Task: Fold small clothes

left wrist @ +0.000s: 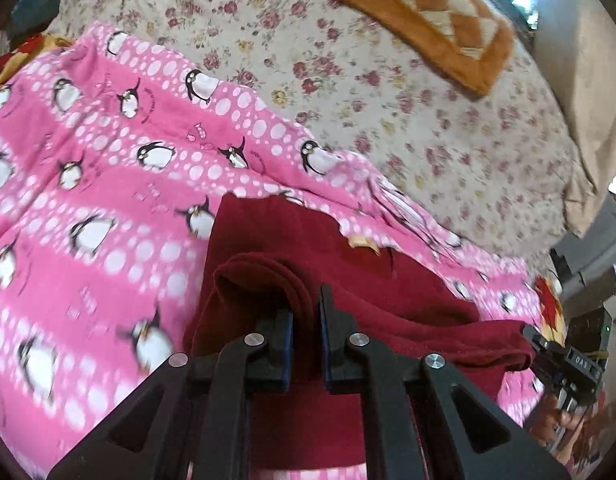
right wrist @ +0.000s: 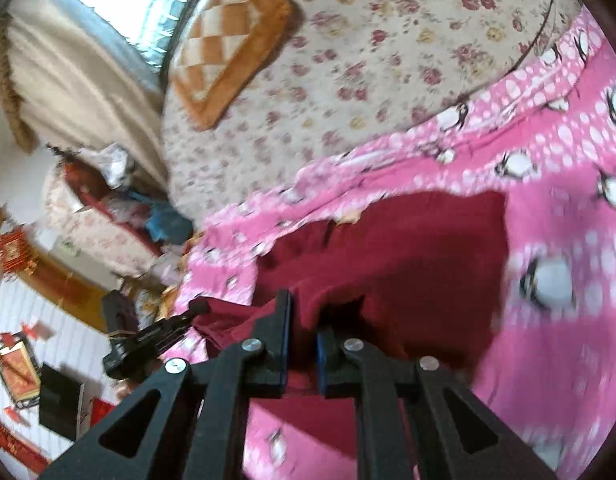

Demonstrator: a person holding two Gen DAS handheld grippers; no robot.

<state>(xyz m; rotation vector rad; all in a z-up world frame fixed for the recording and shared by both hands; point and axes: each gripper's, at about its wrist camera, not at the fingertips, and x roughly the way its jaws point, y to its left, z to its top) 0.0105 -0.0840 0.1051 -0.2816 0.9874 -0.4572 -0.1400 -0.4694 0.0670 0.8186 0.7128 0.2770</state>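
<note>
Dark red garment [left wrist: 388, 312] on pink penguin blanket [left wrist: 87, 168], on the floral bed [left wrist: 388, 100]. Pinched in left gripper [left wrist: 306, 312] jaws at 6 o'clock; likewise clamped by right gripper [right wrist: 301, 320]. Orange cushion [left wrist: 420, 8] at 1 o'clock.

Pink penguin blanket [left wrist: 107, 184] over floral bedsheet [left wrist: 388, 92], orange checked cushion [left wrist: 420, 12] farther back.

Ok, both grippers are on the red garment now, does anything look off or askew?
Nothing stands out. The left gripper and the right gripper each pinch bunched fabric of the dark red garment, which lies partly on the pink penguin blanket. No tear or snag shows.
</note>
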